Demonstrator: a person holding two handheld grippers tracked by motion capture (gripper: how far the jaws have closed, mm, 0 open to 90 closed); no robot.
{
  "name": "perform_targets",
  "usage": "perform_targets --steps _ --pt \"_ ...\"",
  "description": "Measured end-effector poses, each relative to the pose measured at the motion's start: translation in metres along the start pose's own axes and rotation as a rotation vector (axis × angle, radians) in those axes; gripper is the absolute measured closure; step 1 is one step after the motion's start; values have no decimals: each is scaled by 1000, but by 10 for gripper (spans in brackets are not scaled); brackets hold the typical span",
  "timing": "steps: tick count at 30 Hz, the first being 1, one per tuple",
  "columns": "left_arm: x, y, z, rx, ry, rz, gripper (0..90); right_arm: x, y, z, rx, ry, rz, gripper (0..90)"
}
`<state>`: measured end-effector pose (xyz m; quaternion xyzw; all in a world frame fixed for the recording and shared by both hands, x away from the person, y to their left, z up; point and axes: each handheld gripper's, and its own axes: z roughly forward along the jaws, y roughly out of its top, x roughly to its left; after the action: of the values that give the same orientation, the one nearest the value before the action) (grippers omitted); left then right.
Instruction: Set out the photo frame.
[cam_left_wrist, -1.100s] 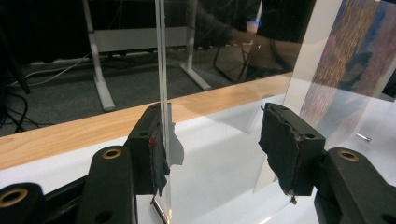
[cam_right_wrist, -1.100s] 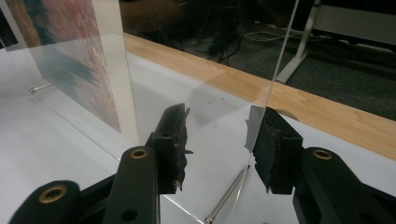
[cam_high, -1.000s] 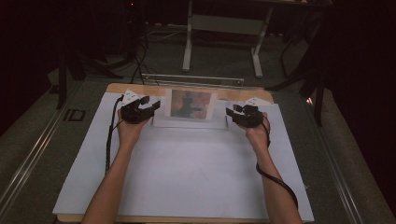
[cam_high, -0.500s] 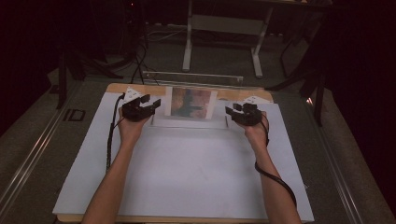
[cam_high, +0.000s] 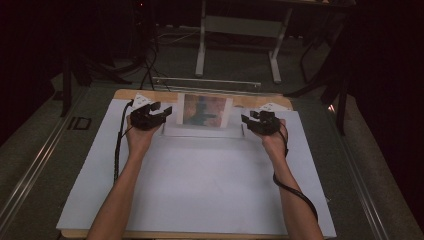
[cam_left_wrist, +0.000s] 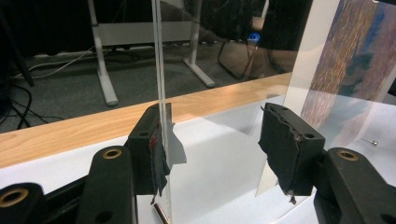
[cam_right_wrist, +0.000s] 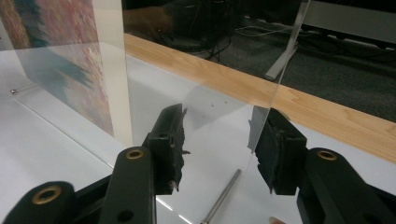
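Both forearms reach forward over the white sheet (cam_high: 200, 190) on the bench (cam_high: 150, 93), hands level and set wide apart, each at one side of a clear acrylic frame (cam_high: 202, 131) that stands upright near the far edge with a colourful print (cam_high: 204, 110) in it. The left tool (cam_high: 161, 114) points inward at the frame's left side; in the left gripper view its jaws stand apart, the clear panel's edge (cam_left_wrist: 159, 70) right against the left pad. The right tool (cam_high: 248, 120) faces the frame's right side, its jaws likewise apart with the panel's edge (cam_right_wrist: 275, 79) beside the right pad; whether they touch is unclear
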<state>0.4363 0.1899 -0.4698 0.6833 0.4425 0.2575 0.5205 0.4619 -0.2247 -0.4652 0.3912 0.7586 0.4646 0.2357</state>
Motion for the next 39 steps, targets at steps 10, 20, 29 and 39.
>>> perform_targets --steps 10,20,29,39 --pt "-6 -2 -7 7 5 2 441 3 -2 -6 -1 2 -9 543" --pt "-13 -2 -14 -5 5 4 440 8 -5 -18 -24 2 -9 544" --pt "-18 -7 -22 0 -3 -12 439 14 -11 -29 -38 2 5 544" --pt "-23 -11 -36 4 3 -27 438 23 -12 -38 -48 11 1 544"
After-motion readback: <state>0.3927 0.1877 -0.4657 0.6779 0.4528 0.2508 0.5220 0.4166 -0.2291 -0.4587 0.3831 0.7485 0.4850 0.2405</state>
